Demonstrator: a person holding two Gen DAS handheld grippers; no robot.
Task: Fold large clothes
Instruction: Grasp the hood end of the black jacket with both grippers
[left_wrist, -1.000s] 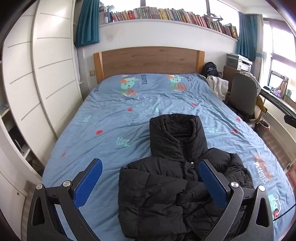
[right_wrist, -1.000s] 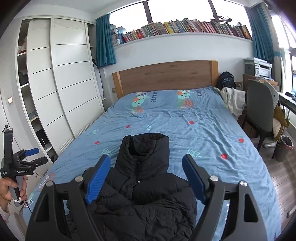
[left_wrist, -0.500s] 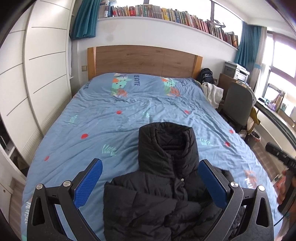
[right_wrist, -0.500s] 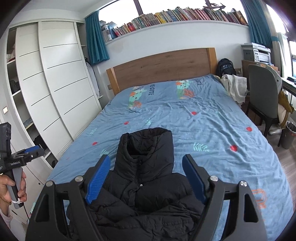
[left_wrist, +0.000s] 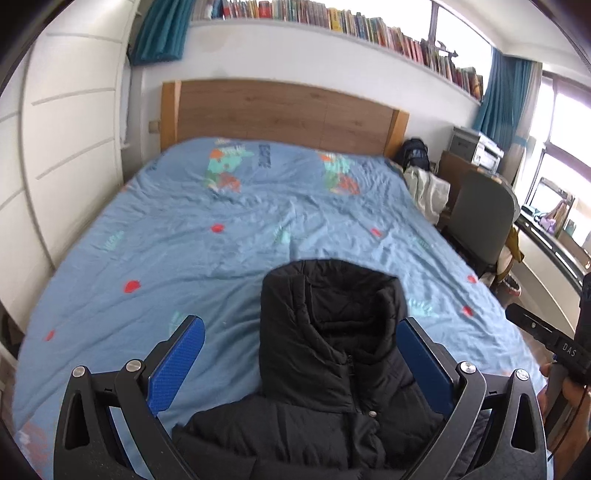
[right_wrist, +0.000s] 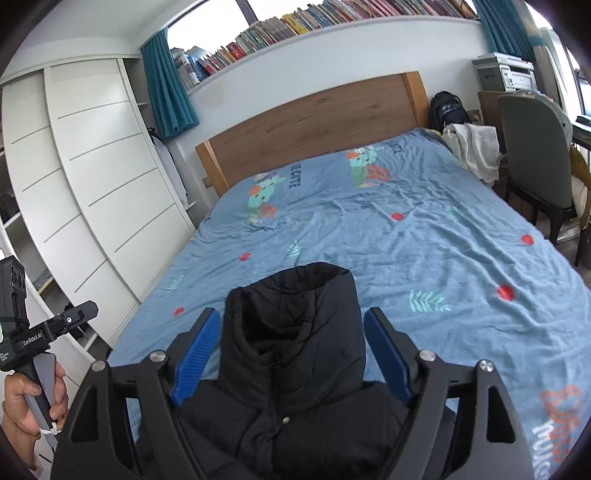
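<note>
A black quilted puffer jacket (left_wrist: 332, 354) is laid front up at the near end of the blue bedspread (left_wrist: 229, 236), its collar pointing far. Its hem and sleeves are cut off below. The left gripper (left_wrist: 301, 350) and right gripper (right_wrist: 295, 343) are held wide apart above it, gripping nothing.

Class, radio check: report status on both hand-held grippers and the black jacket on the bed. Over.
Left hand-held gripper open, empty. Right hand-held gripper open, empty. Black puffer jacket flat on the blue bedspread, hood toward the headboard, untouched. Nothing in the way.
</note>
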